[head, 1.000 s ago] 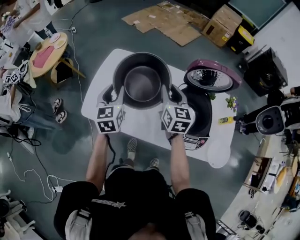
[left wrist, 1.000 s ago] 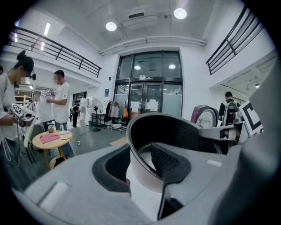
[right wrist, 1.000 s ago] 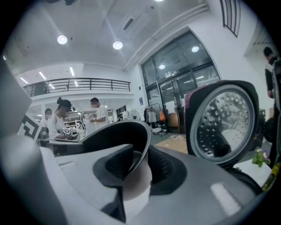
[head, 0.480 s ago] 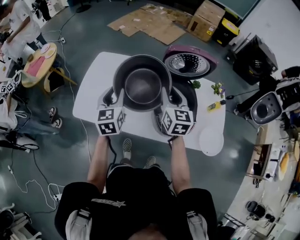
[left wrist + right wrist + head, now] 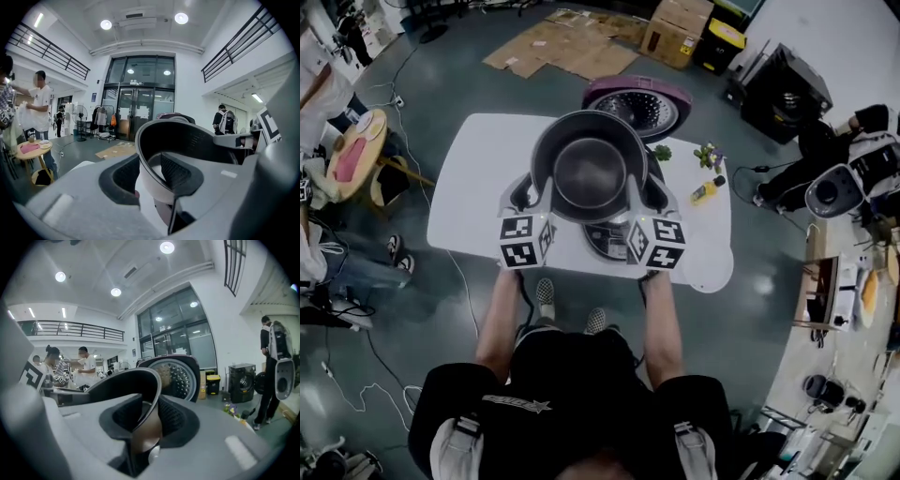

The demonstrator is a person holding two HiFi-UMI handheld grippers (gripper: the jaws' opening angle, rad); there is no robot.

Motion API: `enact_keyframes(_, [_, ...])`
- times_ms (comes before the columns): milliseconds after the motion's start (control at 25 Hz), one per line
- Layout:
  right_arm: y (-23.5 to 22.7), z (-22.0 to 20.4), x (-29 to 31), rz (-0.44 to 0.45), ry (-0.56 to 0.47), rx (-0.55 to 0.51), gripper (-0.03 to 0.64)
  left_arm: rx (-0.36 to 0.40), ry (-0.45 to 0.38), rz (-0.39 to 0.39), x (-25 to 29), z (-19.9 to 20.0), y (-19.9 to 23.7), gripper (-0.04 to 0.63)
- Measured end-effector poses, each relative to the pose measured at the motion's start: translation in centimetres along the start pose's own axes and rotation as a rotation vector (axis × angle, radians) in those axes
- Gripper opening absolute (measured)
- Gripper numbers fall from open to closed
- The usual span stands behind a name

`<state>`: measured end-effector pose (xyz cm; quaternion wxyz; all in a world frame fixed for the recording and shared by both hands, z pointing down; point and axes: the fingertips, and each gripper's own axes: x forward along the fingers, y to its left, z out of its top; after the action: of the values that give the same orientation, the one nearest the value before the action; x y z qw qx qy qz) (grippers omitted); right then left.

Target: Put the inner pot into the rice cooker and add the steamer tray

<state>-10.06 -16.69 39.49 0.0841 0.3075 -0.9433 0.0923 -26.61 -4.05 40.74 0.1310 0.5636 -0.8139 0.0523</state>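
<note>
Above the rice cooker (image 5: pixel 614 240), whose lid (image 5: pixel 636 108) stands open, the inner pot (image 5: pixel 589 169) hangs by its rim, with the left gripper (image 5: pixel 528 194) and right gripper (image 5: pixel 653 195) each clamped on opposite sides. Risk: uneven lowering may tilt the pot, so it jams on the cooker's edge or slips from these thin rim grips.

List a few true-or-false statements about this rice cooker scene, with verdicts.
1. The left gripper and right gripper each clamp the inner pot by its rim. True.
2. The lid is shut. False: it stands open behind the pot.
3. The yellow bottle is on the floor. False: it is on the table.
4. Flattened cardboard lies on the floor beyond the table. True.
</note>
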Motion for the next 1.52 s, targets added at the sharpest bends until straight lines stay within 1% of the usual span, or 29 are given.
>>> enact_keyframes(360, [-5.6,-1.7,-2.2,-0.083,0.035,0.023,0.111,0.012,0.057,-0.079,2.9,-1.8,-5.5,0.153])
enact_keyframes(680, [-9.4,-4.4,-2.4,-0.123,0.089,0.056,0.11,0.024,0.12,-0.118,5.6,-4.2,-8.4,0.153])
enact_keyframes(1120, [-11.7,-8.3,-0.9,-0.128,0.175,0.092,0.112,0.048,0.204,-0.115,8.1,-7.2,-9.3,0.154])
enact_keyframes(1520, [-12.7,-11.7,1.5,-0.112,0.291,0.117,0.112,0.036,0.294,-0.113,10.4,-10.2,-8.9,0.155])
